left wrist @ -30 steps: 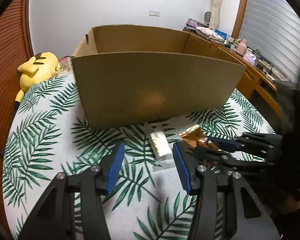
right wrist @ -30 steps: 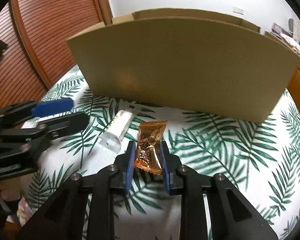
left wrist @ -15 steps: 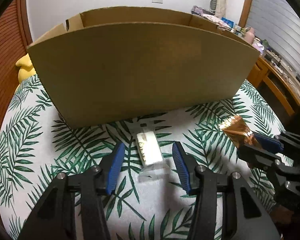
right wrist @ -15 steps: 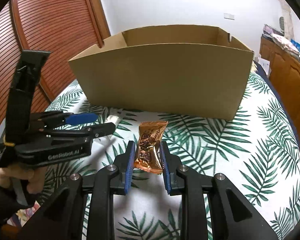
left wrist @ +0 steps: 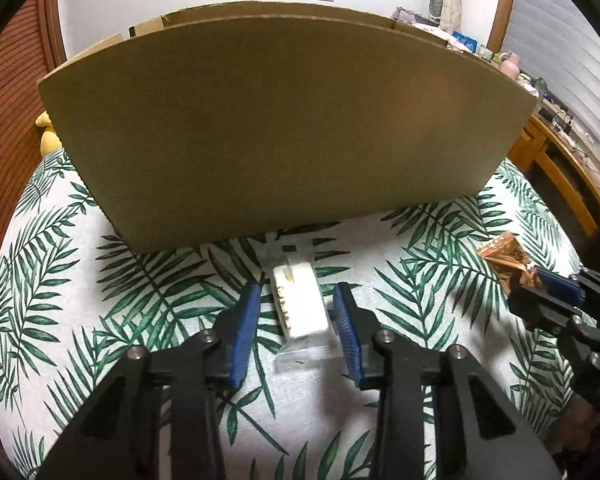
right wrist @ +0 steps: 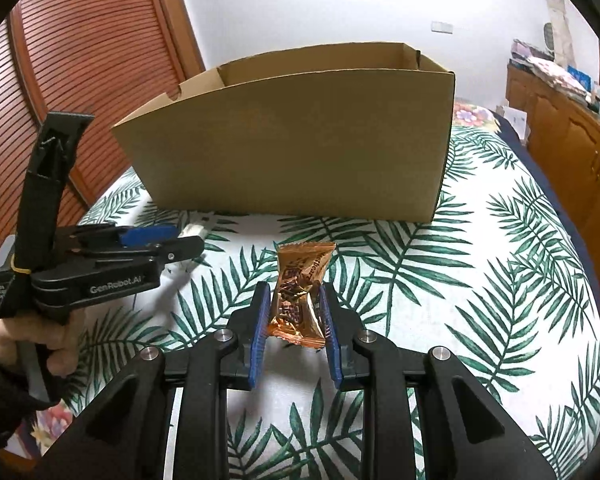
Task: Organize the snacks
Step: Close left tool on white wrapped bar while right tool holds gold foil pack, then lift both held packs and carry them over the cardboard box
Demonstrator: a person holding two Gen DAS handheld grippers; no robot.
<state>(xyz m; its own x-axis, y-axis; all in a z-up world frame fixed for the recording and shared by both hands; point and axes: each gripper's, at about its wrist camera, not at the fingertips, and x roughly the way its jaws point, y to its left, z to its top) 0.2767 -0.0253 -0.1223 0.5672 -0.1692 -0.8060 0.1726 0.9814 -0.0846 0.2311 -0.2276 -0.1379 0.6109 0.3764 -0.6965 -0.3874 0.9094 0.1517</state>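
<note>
A white snack in a clear wrapper [left wrist: 299,305] lies on the palm-leaf cloth [left wrist: 100,280] in front of a tall open cardboard box [left wrist: 284,140]. My left gripper [left wrist: 298,322] is open and low, its blue pads on either side of the white snack, not closed on it. My right gripper [right wrist: 293,318] is shut on an orange snack packet [right wrist: 300,290] and holds it above the cloth; the packet also shows at the right of the left wrist view [left wrist: 506,256]. The box [right wrist: 300,140] stands behind it. The left gripper shows in the right wrist view [right wrist: 156,240].
A yellow plush toy [left wrist: 48,132] lies left of the box. A wooden cabinet with clutter [right wrist: 572,136] runs along the right. A slatted wooden door [right wrist: 80,60] is on the left. The cloth's right side [right wrist: 500,260] shows only leaf print.
My left gripper moved forward and down until its pads straddle the white snack. My right gripper lifted the orange packet and drew back and right from the box.
</note>
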